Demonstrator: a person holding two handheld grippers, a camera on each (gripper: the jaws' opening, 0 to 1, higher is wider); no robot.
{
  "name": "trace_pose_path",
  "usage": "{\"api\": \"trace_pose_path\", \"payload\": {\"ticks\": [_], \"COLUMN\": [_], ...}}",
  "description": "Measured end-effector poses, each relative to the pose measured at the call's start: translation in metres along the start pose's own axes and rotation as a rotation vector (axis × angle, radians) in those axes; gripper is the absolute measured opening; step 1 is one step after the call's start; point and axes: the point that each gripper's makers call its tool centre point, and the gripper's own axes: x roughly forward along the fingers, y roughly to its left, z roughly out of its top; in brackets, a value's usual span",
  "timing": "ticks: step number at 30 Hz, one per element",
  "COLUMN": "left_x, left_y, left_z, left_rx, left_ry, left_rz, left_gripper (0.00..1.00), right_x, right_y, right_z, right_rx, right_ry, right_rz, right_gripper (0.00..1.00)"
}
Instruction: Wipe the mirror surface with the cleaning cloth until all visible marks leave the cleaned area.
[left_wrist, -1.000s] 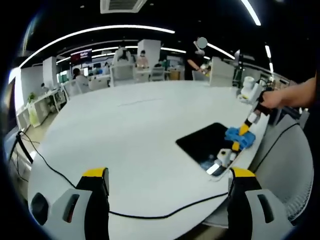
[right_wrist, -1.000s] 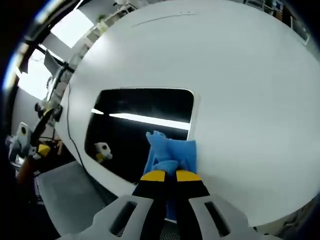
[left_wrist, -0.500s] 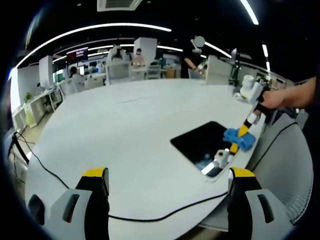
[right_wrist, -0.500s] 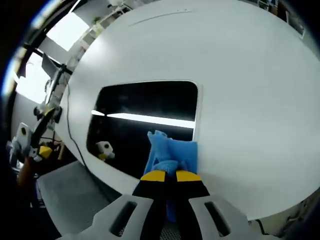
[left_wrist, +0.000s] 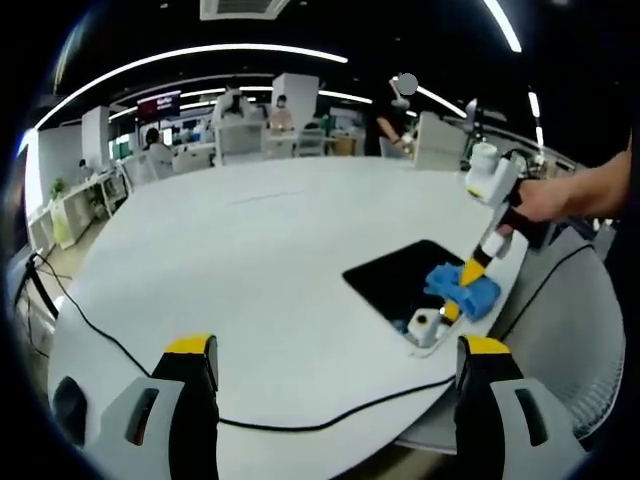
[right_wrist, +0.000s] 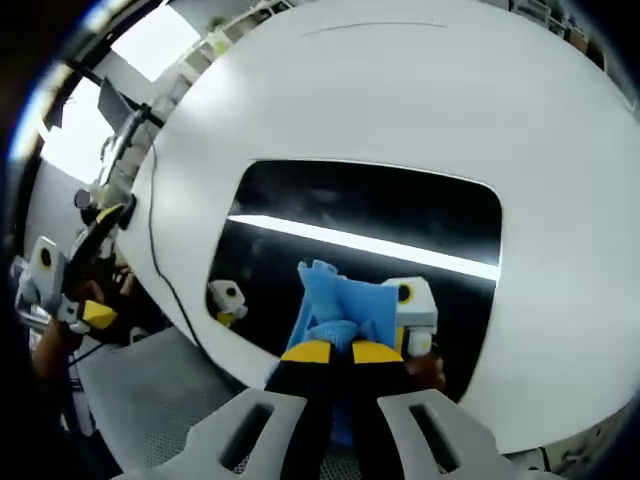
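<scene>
Right gripper (right_wrist: 332, 351): jaws closed together, pinching the blue cleaning cloth (right_wrist: 340, 305), angled down onto the mirror (right_wrist: 350, 215). In the left gripper view a hand (left_wrist: 545, 198) holds this gripper tilted, cloth (left_wrist: 462, 289) pressed on the mirror (left_wrist: 400, 275) near the table's (left_wrist: 250, 270) right edge.

Left gripper (left_wrist: 338, 360): jaws spread wide, holding nothing, hovering above the table's near edge beside a black cable (left_wrist: 300, 425).

Mirror lies flat, reflecting a ceiling light strip. No legible writing; distant signage too blurred.
</scene>
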Motion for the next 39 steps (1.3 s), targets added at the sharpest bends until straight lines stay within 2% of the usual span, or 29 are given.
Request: {"api": "trace_pose_path", "payload": {"ticks": [3, 13, 16, 18, 20, 23, 30, 39], "left_x": [0.0, -0.001, -0.005, -0.007, -0.009, -0.01, -0.009, -0.011], "left_y": [0.001, 0.005, 0.008, 0.012, 0.016, 0.023, 0.018, 0.02], "left_z": [-0.002, -0.001, 0.001, 0.003, 0.005, 0.006, 0.005, 0.004], "left_rx": [0.0, -0.008, -0.001, -0.003, -0.01, -0.021, -0.029, -0.033], "left_ry": [0.003, 0.004, 0.004, -0.003, -0.014, -0.028, -0.032, -0.031], "left_rz": [-0.001, -0.008, -0.012, -0.005, 0.007, 0.025, 0.027, 0.031], "left_gripper": [0.99, 0.99, 0.99, 0.99, 0.99, 0.99, 0.99, 0.99], "right_x": [0.005, 0.021, 0.025, 0.027, 0.029, 0.031, 0.035, 0.035], "right_y": [0.015, 0.05, 0.06, 0.067, 0.072, 0.075, 0.085, 0.084], "right_z": [0.003, 0.016, 0.019, 0.021, 0.023, 0.026, 0.031, 0.031], "right_rx": [-0.043, -0.085, -0.185, -0.145, -0.176, -0.17, -0.143, -0.136], "right_ry": [0.009, 0.029, 0.041, 0.036, 0.039, 0.043, 0.032, 0.03], "right_rz": [-0.01, 0.015, 0.009, 0.007, 0.002, -0.006, -0.001, 0.003], "right_gripper": [0.0, 0.0, 0.0, 0.0, 0.0, 0.0, 0.0, 0.0]}}
